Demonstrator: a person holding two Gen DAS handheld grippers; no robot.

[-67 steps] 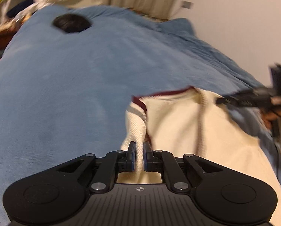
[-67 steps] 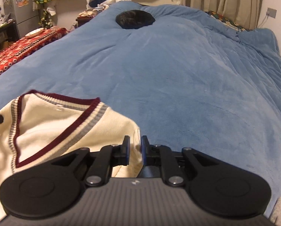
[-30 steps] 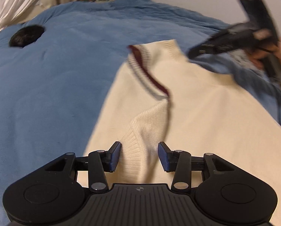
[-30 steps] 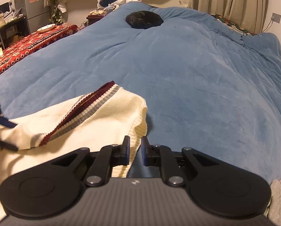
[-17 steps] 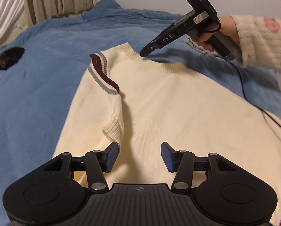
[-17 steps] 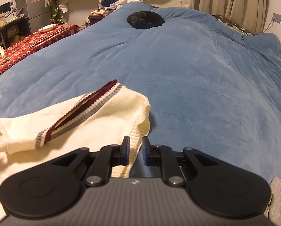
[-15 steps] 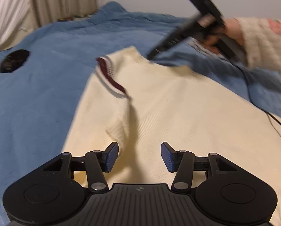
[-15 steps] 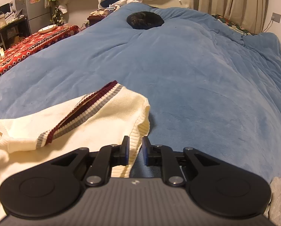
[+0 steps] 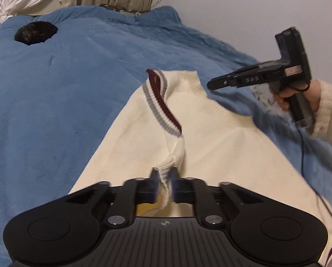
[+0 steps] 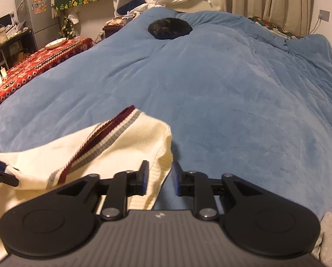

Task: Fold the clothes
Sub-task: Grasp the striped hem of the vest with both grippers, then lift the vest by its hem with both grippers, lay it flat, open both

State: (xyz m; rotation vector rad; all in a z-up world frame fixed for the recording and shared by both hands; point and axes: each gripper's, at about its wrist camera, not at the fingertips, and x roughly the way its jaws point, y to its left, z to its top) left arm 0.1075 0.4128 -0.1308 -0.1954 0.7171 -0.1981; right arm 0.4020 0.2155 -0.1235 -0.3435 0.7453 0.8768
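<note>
With the cream sweater (image 9: pixel 210 146) lying spread on the blue bedcover (image 9: pixel 65 93), its maroon-and-grey striped neckline (image 9: pixel 160 102) turned up toward the far side of the bed, I work its near part from two points. My left gripper (image 9: pixel 164 183) has just closed, and its jaws pinch a ribbed cream edge (image 9: pixel 166 169) that rises in a small peak between them. My right gripper (image 10: pixel 159 180) has just been opening; in its own view the jaws stand apart with the ribbed hem (image 10: pixel 159 166) lying between them, against the left pad and clear of the right one, so I judge that this side is let go or nearly so. In the left view the right gripper hangs above the bedcover just past the sweater's ribbed border, my right hand (image 9: pixel 299 95) on its handle.

To do this step well, I judge that the left pinch should take both layers of the rib, not a single loose loop, since knit stretches and slips out of a shallow bite. The lift should be low and slow, so that the body of the sweater is drawn over instead of dragged across the plush cover. The right gripper would best find a matching edge before any fold is carried, so that both sides travel level. A dark round object (image 10: pixel 170 27) lies far up the bed, well apart from the work.
</note>
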